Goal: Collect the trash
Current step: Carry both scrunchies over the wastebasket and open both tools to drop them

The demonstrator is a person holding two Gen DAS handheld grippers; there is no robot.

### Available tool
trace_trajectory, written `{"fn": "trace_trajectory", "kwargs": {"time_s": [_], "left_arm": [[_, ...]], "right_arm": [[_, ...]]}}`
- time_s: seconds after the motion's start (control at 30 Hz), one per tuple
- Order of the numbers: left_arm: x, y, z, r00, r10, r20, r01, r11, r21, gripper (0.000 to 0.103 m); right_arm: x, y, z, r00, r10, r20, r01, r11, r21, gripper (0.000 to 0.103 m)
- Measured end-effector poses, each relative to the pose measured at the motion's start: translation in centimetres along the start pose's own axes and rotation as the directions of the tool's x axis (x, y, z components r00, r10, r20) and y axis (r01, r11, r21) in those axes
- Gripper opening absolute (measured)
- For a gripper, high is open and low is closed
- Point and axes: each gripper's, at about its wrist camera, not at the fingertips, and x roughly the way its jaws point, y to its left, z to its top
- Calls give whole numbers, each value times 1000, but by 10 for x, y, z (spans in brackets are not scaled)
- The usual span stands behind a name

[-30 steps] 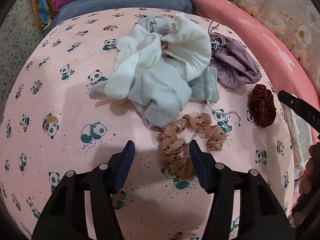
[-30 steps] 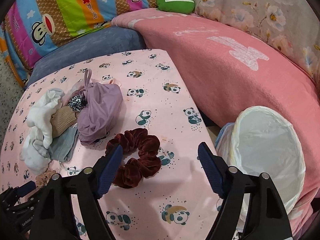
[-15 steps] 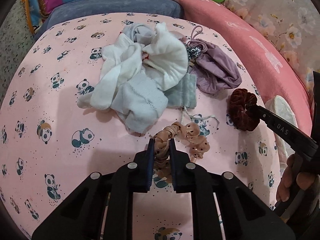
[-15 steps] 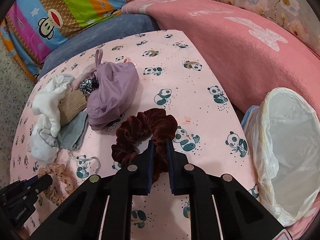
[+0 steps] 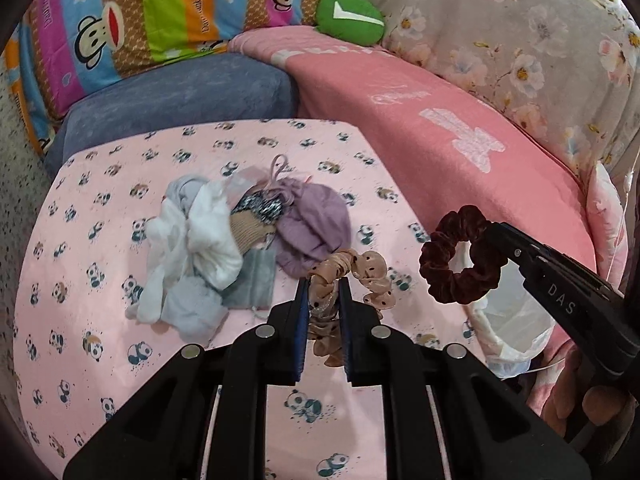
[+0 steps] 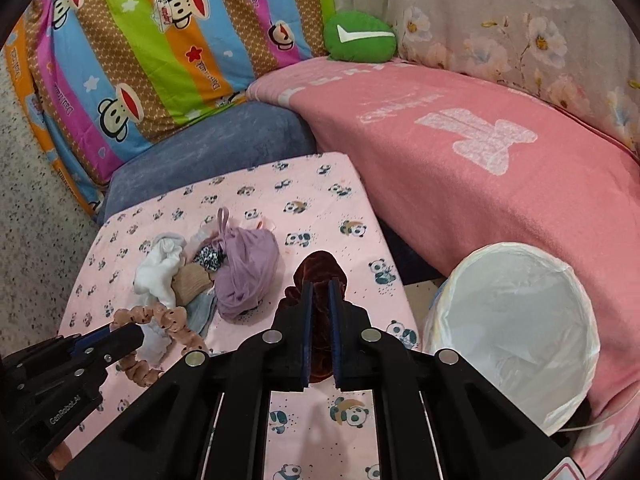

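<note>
Above the panda-print tabletop [image 5: 200, 380], both claws carry scrunchies. The left claw [image 5: 323, 320] is pinched on a tan dotted scrunchie [image 5: 368, 268], which hangs in a loose loop off the cloth; the right claw [image 6: 320, 320] is clamped on a dark red scrunchie [image 5: 460, 268], held up near the rim of the white-lined bin [image 6: 512, 320] just beside the tabletop's right edge.

Both scrunchies look very light and wholly soft: gathered fabric over elastic, so they droop and swing rather than keep a shape. A pinch across one bunched section of the ring, as here, seems the safest hold; the ruffles give the pads plenty to bite. The tan one looks satiny and may slip more readily than the velvety red.

On the tabletop remains a heap: white cloth [image 5: 200, 240], a grey pouch [image 5: 252, 284], a lilac drawstring bag [image 5: 316, 228]. These are soft too, best taken by a raised fold, and tangled pieces could drag along together.
</note>
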Motion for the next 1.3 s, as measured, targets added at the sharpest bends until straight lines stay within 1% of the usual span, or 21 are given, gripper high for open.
{"fn": "trace_trajectory", "kwargs": {"time_s": [0.1,0.23,0.37,0.47,0.6,0.77,0.97,1.17,1.23,1.27,1.3], "left_arm": [[-6,-26,12,999,-26,33,24,999,44,14],[-10,-57,22,996,-64,57,58,994,97,14],[-9,-91,29,993,-98,70,87,984,155,14],[-6,-115,32,989,-128,71,112,974,196,14],[0,-149,34,984,-166,62,146,958,247,14],[6,-179,34,981,-192,43,172,943,287,14],[14,-202,34,978,-207,26,190,932,308,15],[22,-217,35,976,-217,8,203,924,325,16],[24,-219,36,977,-212,8,197,924,328,16],[24,-220,36,977,-214,8,199,923,329,19],[25,-221,37,977,-212,6,198,924,326,29]], "right_arm": [[-23,-16,9,999,-15,52,14,1000,17,9],[-55,-45,22,992,-50,118,45,998,47,9],[-80,-76,28,983,-89,158,76,993,85,9],[-93,-102,28,978,-119,173,100,988,117,9],[-104,-133,23,972,-157,173,130,979,156,9],[-111,-161,17,968,-189,164,157,969,194,9],[-112,-182,10,965,-212,154,175,959,221,9],[-111,-192,7,965,-218,145,181,955,233,9],[-110,-194,6,965,-220,142,183,955,235,9],[-109,-195,7,966,-218,138,181,955,237,10],[-108,-196,7,967,-215,135,179,955,236,12]]}}
